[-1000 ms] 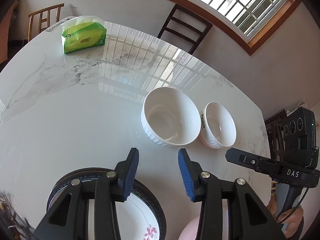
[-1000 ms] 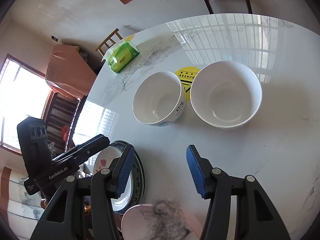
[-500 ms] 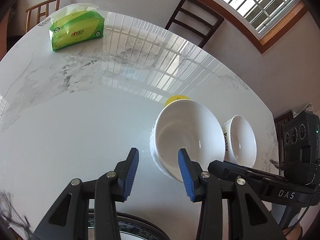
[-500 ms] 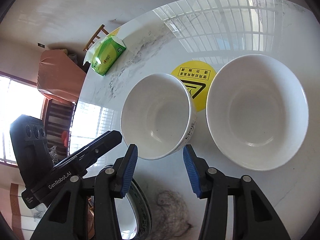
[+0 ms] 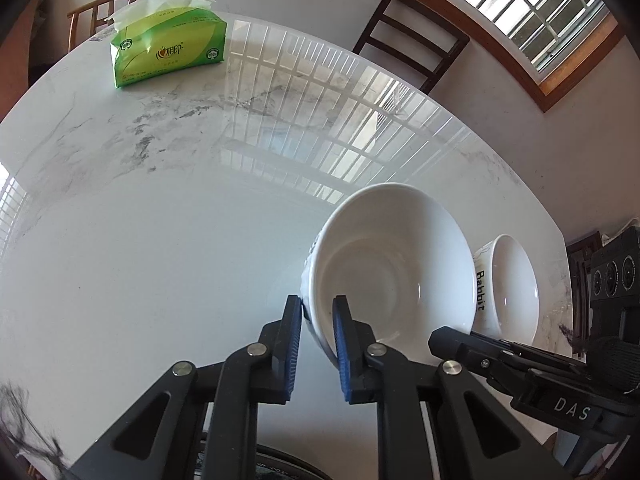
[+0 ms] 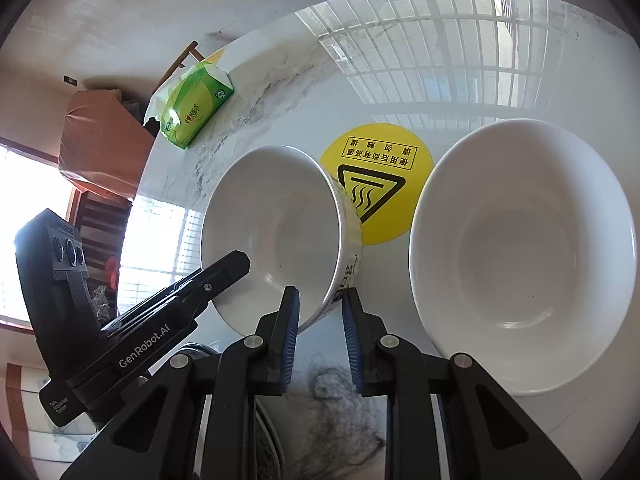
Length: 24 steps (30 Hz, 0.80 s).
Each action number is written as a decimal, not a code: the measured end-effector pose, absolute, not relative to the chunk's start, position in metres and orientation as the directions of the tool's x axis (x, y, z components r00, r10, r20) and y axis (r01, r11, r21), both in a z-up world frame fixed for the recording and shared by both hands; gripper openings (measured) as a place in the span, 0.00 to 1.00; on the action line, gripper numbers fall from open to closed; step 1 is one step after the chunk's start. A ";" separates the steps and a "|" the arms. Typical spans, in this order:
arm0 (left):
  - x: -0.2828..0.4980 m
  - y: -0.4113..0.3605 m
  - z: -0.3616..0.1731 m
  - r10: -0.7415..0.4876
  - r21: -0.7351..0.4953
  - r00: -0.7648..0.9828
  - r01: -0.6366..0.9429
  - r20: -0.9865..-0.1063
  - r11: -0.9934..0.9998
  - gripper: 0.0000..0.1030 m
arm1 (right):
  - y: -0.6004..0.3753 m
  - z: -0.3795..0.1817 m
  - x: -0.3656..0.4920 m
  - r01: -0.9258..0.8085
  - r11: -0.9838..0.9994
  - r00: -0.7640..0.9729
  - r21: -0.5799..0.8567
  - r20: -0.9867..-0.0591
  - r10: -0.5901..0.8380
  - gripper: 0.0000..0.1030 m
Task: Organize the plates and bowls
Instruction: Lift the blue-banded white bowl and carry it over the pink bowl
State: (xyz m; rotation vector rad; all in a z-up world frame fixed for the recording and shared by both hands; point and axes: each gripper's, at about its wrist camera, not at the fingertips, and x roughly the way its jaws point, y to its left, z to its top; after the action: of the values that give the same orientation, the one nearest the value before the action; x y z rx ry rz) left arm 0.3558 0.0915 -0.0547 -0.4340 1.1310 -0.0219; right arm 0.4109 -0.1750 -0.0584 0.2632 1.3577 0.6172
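Note:
Two white bowls stand side by side on the marble table. In the left wrist view my left gripper (image 5: 316, 320) is shut on the near rim of the bowl (image 5: 396, 264) in front of it, with another white bowl (image 5: 512, 284) lettered "Rabbit" to its right. In the right wrist view my right gripper (image 6: 320, 312) is shut on the near rim of a lettered bowl (image 6: 280, 232), with one finger inside and one outside. A wider white bowl (image 6: 524, 248) stands to its right.
A green tissue pack (image 5: 168, 56) lies at the table's far side. A round yellow warning sticker (image 6: 380, 184) is on the table between the bowls. A dark-rimmed plate (image 5: 288, 468) lies under my grippers. Chairs (image 5: 412, 40) stand behind the table.
Both grippers moved forward to the bowls and closed, each on the near rim of its bowl. The plates dropped out of view below.

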 end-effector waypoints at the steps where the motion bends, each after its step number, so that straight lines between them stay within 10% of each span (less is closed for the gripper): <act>1: 0.352 0.093 -0.053 -0.242 -0.358 0.435 -0.206 -0.867 0.911 0.16 | -0.174 -0.059 0.410 -0.265 0.817 0.086 0.511 -0.832 0.548 0.20; 24: 0.198 0.035 0.038 -0.345 -0.427 0.492 -0.061 -0.799 0.902 0.18 | -0.251 0.022 0.286 -0.357 0.738 0.170 0.573 -0.737 0.654 0.17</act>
State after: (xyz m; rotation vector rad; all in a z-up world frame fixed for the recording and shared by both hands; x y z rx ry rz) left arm 0.1984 0.0353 0.0379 -0.4326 1.0510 -0.1788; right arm 0.2861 -0.2507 0.0220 0.2955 1.2001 0.7329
